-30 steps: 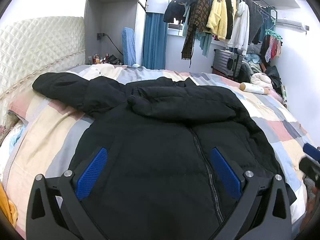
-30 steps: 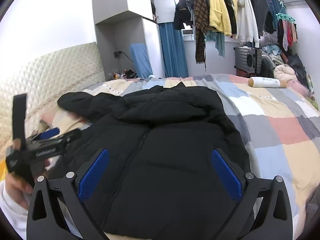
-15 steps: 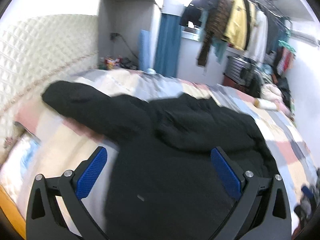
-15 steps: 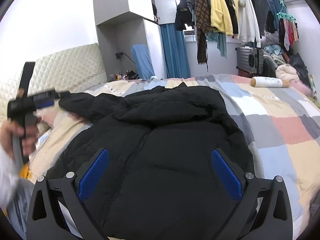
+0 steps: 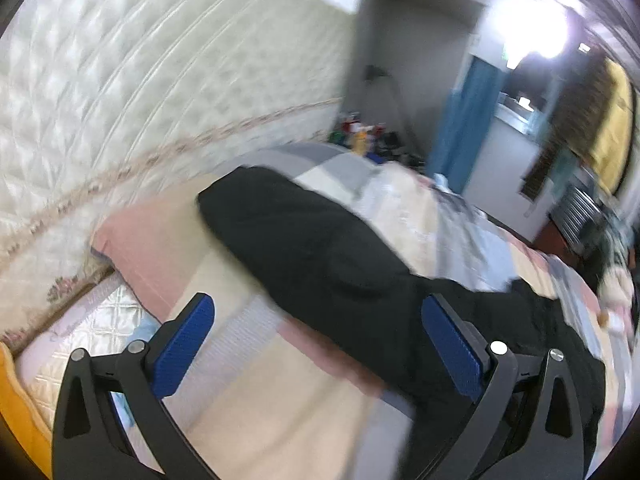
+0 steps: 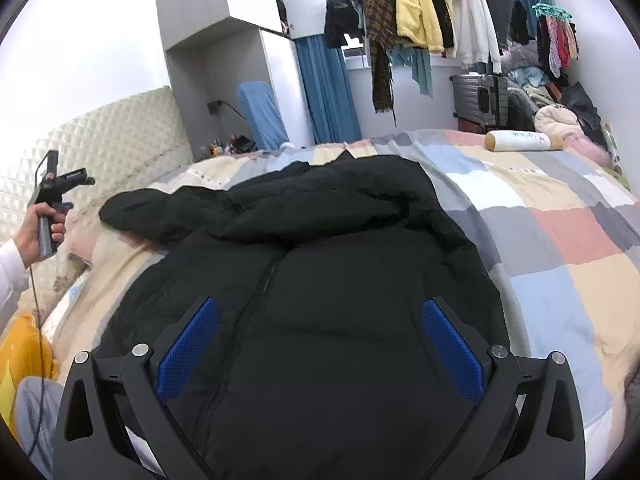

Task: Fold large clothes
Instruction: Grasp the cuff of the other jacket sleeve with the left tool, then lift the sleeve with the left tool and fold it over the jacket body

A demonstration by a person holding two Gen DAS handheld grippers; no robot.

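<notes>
— What can't you make out?
— My left wrist view is smeared with motion blur; the small bottles [image 5: 360, 136] by the headboard are unreadable.
— And the jacket [image 6: 320, 300]?
— Its hem runs under my right gripper [image 6: 320, 344] and off the bottom edge.

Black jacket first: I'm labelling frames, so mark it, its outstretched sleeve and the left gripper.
black jacket [image 6: 340, 280], right wrist view, on the front panel beside the zip.
outstretched sleeve [image 5: 288, 236], left wrist view, mid-sleeve.
left gripper [image 5: 318, 346], left wrist view, midway between its open fingertips.
</notes>
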